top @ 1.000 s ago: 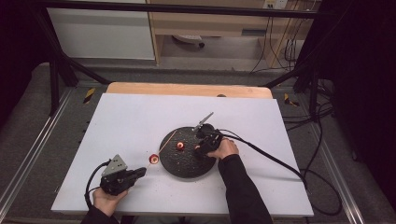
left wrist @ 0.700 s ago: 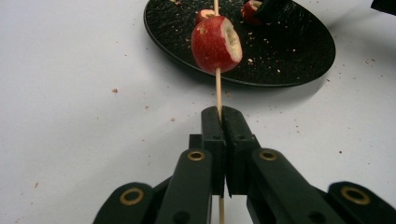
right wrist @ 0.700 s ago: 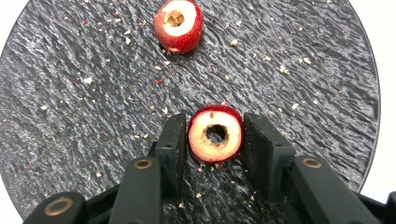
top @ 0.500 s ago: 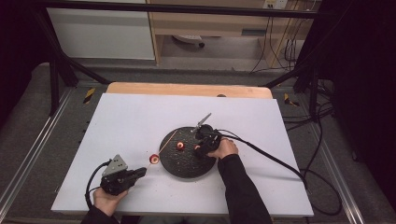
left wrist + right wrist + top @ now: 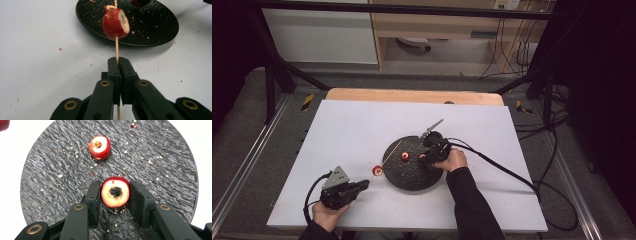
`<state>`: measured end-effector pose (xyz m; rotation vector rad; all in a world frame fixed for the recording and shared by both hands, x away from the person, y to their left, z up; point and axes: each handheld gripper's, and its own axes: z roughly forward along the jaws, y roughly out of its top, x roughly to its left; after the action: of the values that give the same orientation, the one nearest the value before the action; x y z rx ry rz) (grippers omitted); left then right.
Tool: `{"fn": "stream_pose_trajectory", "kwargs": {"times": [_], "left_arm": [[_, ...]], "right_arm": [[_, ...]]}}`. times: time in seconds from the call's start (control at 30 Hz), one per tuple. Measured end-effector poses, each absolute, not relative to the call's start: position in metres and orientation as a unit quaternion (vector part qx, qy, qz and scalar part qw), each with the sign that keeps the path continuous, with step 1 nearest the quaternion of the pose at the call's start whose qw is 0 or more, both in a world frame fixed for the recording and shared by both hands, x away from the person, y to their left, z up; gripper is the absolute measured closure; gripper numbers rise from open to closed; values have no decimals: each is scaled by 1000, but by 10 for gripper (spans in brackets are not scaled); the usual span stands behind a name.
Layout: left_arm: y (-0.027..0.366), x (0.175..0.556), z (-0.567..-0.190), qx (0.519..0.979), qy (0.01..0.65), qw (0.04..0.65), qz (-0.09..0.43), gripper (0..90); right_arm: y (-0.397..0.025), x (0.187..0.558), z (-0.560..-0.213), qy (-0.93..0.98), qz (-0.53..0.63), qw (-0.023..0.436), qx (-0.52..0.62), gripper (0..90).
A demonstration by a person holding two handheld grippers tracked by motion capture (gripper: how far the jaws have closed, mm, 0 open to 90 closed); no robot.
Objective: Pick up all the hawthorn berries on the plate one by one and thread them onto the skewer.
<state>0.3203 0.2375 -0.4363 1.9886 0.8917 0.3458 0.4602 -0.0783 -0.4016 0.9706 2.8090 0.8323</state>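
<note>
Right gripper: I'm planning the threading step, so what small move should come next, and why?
Probably lift. The right gripper has its jaws on a cored red fruit piece on the black plate, while the left gripper pinches the skewer.

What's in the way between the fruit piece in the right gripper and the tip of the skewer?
Nothing visible blocks it. The cored red fruit piece sits between the right gripper jaws on the black plate. The skewer tip lies over the plate, free; another cored piece lies nearby.

white table [image 5: 352, 130], black plate [image 5: 412, 175], crumbs
</note>
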Motion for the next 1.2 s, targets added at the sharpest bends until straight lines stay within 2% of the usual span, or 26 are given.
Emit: {"fn": "stream_pose_trajectory", "kwargs": {"times": [0.43,0.83,1.2], "left_arm": [[235,320,-437,806,359,450,140,878],[231,319,-438,807,357,451,136,878],[230,317,-439,802,356,459,138,877]], "right_arm": [[-87,445,-388,869,346,11,353,628],[-103,426,-396,796,458,-13,396,629],[-107,410,-403,722,548,-16,423,629]]}}
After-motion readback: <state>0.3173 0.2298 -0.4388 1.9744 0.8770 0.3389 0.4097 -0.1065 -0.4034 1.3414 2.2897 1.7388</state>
